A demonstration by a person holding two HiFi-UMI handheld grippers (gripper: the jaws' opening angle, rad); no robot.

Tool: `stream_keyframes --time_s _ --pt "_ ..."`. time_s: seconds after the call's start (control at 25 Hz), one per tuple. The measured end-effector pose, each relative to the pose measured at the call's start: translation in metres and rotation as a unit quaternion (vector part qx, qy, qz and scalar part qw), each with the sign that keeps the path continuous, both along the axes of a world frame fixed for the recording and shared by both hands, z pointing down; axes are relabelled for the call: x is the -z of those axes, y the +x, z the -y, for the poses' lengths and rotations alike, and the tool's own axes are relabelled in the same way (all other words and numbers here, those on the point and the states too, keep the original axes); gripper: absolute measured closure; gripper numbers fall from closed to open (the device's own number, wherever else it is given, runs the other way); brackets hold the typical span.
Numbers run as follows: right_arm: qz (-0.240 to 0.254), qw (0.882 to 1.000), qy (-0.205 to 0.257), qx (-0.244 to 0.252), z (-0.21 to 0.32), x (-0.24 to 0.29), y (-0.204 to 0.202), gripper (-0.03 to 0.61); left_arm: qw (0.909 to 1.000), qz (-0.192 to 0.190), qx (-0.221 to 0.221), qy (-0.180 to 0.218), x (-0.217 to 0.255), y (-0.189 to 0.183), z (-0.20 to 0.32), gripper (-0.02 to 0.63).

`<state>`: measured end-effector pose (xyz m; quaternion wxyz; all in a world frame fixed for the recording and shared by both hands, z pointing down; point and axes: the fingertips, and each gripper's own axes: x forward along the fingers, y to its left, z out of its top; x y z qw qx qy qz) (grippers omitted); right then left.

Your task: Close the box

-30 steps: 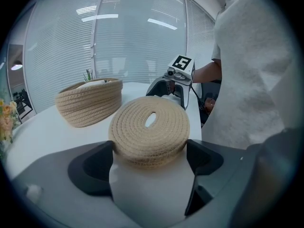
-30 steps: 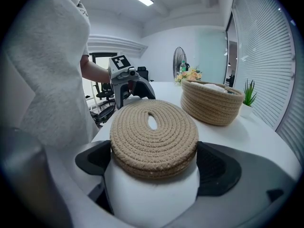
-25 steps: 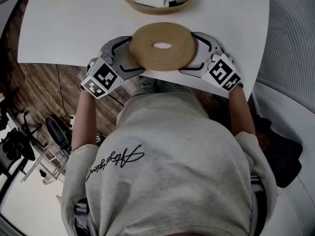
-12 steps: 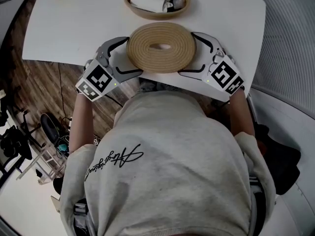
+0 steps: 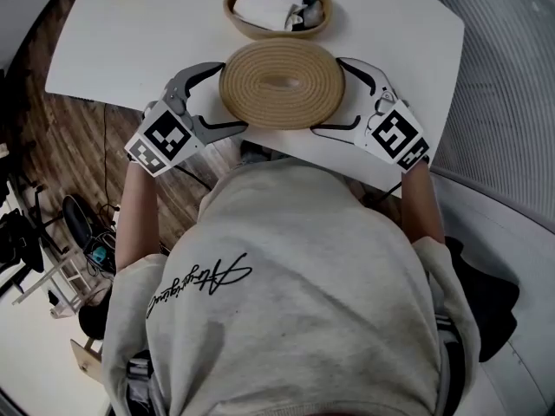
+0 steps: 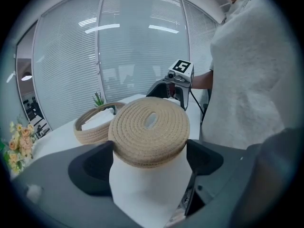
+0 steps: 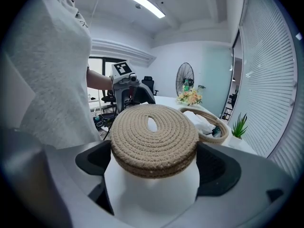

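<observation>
**A:** Head view first. Where is the lid?

**B:** The round woven lid (image 5: 279,83) sits on the person's side of the box (image 5: 270,33), just short of its near wall and partly over the bench's (image 5: 130,33) front edge. The box is open, with white things and one small dark item inside.

**A:** And the tools?

**B:** The left tool (image 5: 232,95) straddles the lid's left edge and the right tool (image 5: 328,95) its right edge. Each has its jaws spread wide, pressed against the rim. The person's grey sweatshirt (image 5: 303,276) fills the lower half of the view.

**A:** Left gripper view?

**B:** The lid (image 6: 149,129) fills the gap of the left tool (image 6: 149,151), touching both jaws, so it is gripped across a wide span. The box (image 6: 90,129) shows behind it to the left, its rim no higher than the lid's top. The right tool (image 6: 173,84) grips the lid's far edge. A small plant (image 6: 98,99) stands past the box, and flowers (image 6: 21,139) are far left.

**A:** Right gripper view?

**B:** Much the same picture: the lid (image 7: 154,137) is wedged between the jaws of the right tool (image 7: 154,151), which are wide and bearing on it. The box (image 7: 219,127) lies just beyond to the right, apart from the lid. The left tool (image 7: 126,84) is at the far edge. Behind are flowers (image 7: 190,97), a fan (image 7: 185,80) and a plant (image 7: 239,125).
</observation>
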<state>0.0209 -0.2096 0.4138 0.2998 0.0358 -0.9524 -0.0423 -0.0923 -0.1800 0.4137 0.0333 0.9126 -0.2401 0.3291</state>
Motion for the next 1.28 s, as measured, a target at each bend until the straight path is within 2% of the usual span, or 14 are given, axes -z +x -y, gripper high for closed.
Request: stream_keyframes --time_s 0.36,0.56,1.28 --pt "0.025 0.999 0.026 0.029 0.012 0.031 0.003 0.014 0.9994 -0.003 0.025 0.023 0.027 0.004 0.007 0.137" --pt "0.04 0.998 0.031 0.026 0.017 0.047 0.003 0.014 0.999 -0.016 0.021 0.036 0.045 0.004 0.012 0.137" --pt "0.041 0.996 0.03 -0.077 0.063 0.045 -0.04 0.012 0.9956 -0.021 -0.081 0.043 0.048 -0.043 0.081 0.137"
